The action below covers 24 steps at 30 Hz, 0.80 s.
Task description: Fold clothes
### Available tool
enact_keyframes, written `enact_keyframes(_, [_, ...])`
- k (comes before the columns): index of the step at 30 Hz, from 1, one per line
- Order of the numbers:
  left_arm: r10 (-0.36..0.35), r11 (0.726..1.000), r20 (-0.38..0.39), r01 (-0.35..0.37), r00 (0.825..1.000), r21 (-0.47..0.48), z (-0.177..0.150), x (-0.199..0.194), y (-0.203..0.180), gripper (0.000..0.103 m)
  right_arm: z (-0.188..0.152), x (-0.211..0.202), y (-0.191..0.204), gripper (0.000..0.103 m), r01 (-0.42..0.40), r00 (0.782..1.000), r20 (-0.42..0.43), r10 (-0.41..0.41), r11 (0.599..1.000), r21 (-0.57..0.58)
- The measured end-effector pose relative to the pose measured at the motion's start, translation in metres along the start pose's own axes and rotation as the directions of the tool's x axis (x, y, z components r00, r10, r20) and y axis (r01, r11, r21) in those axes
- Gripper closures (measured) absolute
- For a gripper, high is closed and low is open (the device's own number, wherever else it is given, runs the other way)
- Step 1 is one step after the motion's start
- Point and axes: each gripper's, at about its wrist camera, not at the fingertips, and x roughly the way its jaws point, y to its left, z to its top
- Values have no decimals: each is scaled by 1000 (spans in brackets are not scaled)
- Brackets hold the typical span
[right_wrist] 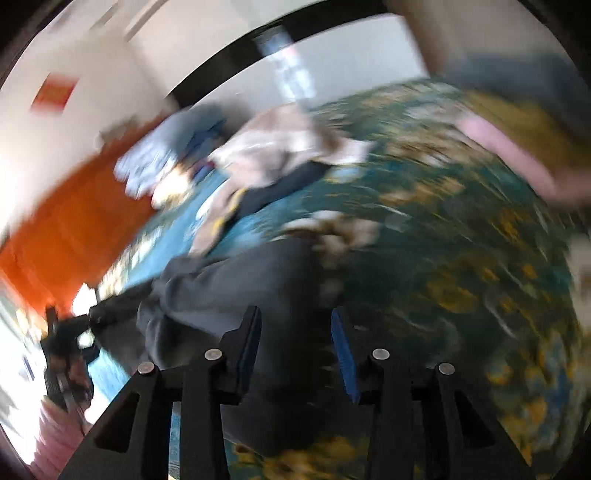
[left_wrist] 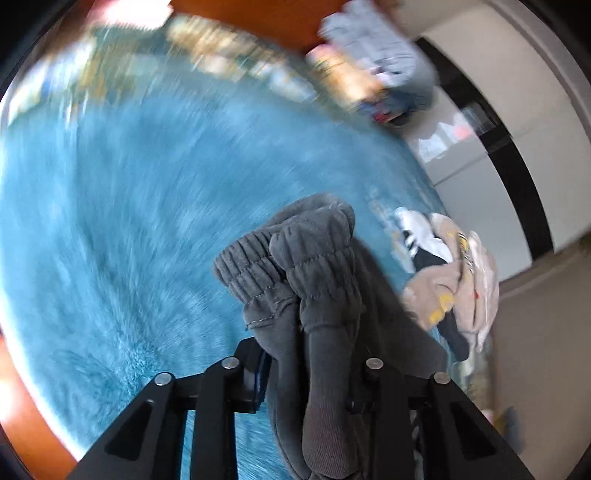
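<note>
Mostly blurred; left gripper (left_wrist: 306,373) jaws hidden by bunched grey trousers (left_wrist: 314,273).

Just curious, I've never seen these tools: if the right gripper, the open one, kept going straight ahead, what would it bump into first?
Most likely the grey garment, which lies just ahead of the right gripper and its open jaws, on the blanket. The picture is blurred, so depth is uncertain.

Blue fluffy blanket (left_wrist: 122,221) covers bed, floral patterned border along its edge. Orange wooden headboard (left_wrist: 255,18) just past blanket. White wall with black strip (left_wrist: 517,162) beyond, daylight glare, all pretty blurry.
</note>
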Motion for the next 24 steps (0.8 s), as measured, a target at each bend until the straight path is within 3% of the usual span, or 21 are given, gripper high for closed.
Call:
enact_keyframes(3, [-20,974,128,-10,992,227,-8,-48,-67,73,-4,-18,-40,62,-18,999,49,12,992,125])
enact_keyframes(6, [-71,897,223,-36,972,441,-31,-89,-132,73,-5,-25,-58,62,-33,997,74,21,985,167])
enact_keyframes(9, [-131,747,275,-88,952,659,-81,-108,-201,73,-9,-29,-70,62,-38,995,102,18,980,196])
enact_keyframes(11, [-158,654,265,-100,951,750,-117,-106,-237,73,-9,-31,-78,62,-29,994,112,5,977,213])
enact_keyframes(17, [-112,429,231,-163,967,889,-206,-72,-296,73,-9,-36,-99,62,-38,990,140,0,962,270])
enact_keyframes(21, [-58,346,247,-213,967,914,-243,-53,-304,73,-10,-33,-101,62,-32,993,121,-2,959,281])
enact_keyframes(24, [-21,276,301,-284,953,918,-263,-40,-303,72,-12,-30,-101,62,-27,994,111,-3,961,275])
